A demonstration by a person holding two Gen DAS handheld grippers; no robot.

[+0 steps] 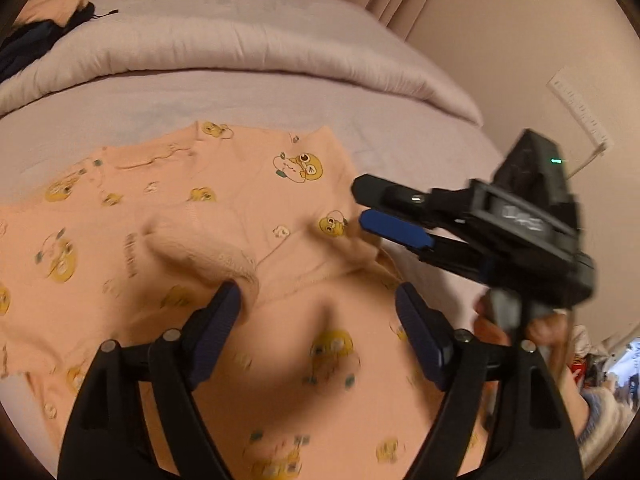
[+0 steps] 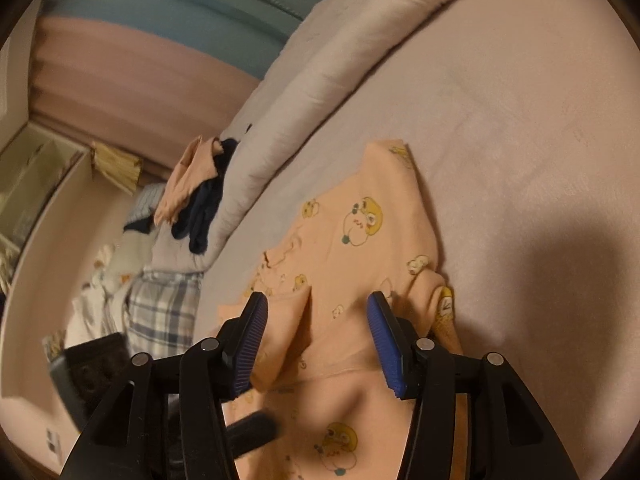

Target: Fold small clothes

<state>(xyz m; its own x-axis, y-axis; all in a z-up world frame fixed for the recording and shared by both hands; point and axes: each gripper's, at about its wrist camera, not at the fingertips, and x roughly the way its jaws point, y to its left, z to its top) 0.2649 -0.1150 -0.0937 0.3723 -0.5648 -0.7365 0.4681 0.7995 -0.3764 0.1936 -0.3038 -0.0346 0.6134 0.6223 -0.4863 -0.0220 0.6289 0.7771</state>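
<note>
Where left gripper gapes, peach garment beneath

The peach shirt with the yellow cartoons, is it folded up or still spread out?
Partly folded: the peach shirt has a sleeve flipped over its front, lying on the bed.

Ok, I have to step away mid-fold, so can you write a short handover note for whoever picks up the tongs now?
Left tongs: open, holding nothing, over the peach printed garment.
Right tongs: open, holding nothing, over the same garment, nearer its right edge.
Garment lies on the pink bed sheet; one sleeve is already folded inward.
Left: finish folding and smooth it. A pile of other clothes waits by the rolled duvet.
</note>
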